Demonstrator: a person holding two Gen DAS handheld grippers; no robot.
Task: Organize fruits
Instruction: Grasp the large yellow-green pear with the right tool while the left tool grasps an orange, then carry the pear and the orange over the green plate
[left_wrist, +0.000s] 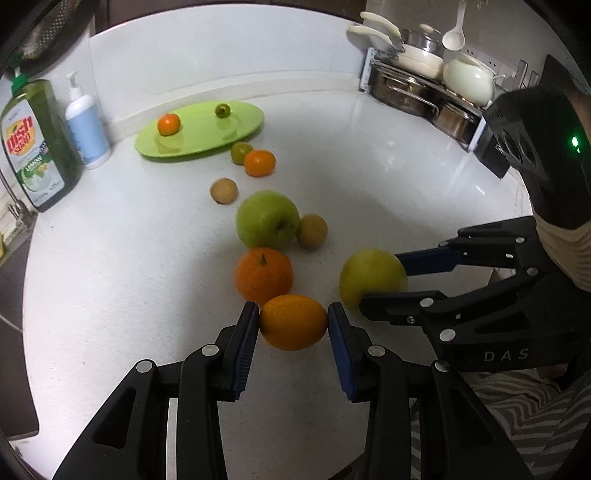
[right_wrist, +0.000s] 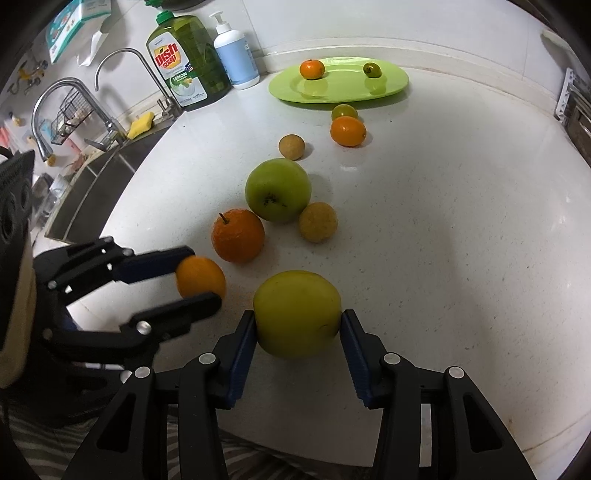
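A: Evidently each tool has closed on a fruit. The left tool (left_wrist: 291, 325) holds a smooth orange fruit (left_wrist: 293, 322) between its blue pads (left_wrist: 246, 347), jaws narrowed to the fruit's width. The right tool (right_wrist: 298, 328) clamps a yellow-green apple (right_wrist: 297, 318) at its widest girth.

B: Where do the fruits sit?

A: Both lie low over the white surface (right_wrist: 443, 240), nearest the person. Beyond them lie a stemmed orange (right_wrist: 238, 235), a green apple (right_wrist: 277, 189) and two brownish round fruits. A green plate (right_wrist: 391, 86) near the back wall carries one small orange fruit (right_wrist: 312, 69) and one small green fruit (right_wrist: 371, 69).

B: How will the held fruits handle?

A: Probably firm, moderately heavy and round, so liable to roll or slip. A grip across the middle, as shown, seems safest. Hard squeezing could bruise the apple.

B: What remains unclear?

A: Whether either fruit touches the surface cannot be told, since the undersides are hidden. The near sides of the fruits are hidden behind the pads. Edges blur under fisheye distortion.
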